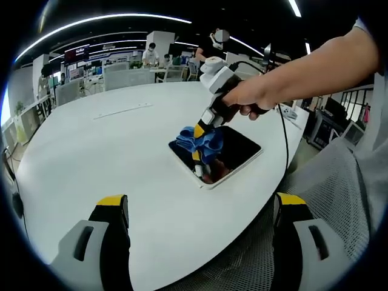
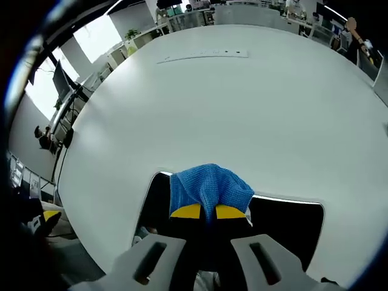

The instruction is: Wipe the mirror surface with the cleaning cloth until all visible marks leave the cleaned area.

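No text, label, brand or number can be read anywhere.

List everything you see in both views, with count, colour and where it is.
Mirror: one, dark reflective with a white rim, flat on the table near its edge.
Cleaning cloth: one, blue, bunched on the mirror, clamped in the right hand-held gripper.
Table: one, white, round.
Mesh chair: one, grey, beside the table.
Right hand-held gripper: yellow-tipped, shut on the cloth.
Left hand-held gripper: yellow-tipped, jaws apart, above the table edge.
Hand: one, holding the right gripper.

One mirror (image 1: pixel 233 151), one cloth (image 1: pixel 203 139), two tongs (image 1: pixel 200 209)
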`<action>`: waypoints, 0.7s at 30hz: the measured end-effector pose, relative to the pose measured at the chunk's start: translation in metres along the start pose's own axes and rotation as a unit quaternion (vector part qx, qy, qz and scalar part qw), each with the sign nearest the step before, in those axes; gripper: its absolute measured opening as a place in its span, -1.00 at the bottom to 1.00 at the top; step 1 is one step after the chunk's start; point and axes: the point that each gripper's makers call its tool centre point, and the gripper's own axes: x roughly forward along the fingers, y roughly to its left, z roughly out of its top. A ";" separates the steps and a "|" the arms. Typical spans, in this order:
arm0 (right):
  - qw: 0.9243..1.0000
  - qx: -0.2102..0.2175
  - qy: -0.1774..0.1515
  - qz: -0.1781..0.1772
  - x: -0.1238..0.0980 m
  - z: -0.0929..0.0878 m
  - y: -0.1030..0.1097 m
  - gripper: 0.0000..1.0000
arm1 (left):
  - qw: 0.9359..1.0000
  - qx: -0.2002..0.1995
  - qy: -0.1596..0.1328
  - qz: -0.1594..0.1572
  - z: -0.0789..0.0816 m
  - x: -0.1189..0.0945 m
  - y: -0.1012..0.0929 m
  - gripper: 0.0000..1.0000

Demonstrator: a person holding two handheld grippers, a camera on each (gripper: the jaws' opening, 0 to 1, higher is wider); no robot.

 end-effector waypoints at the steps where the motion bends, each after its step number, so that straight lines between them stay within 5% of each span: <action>1: 1.000 0.000 0.000 -0.001 0.001 0.000 -0.002 -1.00 | 1.000 -0.001 -0.001 0.000 0.000 0.000 0.000 0.98; 21: 1.000 0.000 -0.001 -0.006 -0.002 -0.009 0.006 -1.00 | 1.000 0.004 -0.001 0.000 0.000 -0.001 0.000 0.98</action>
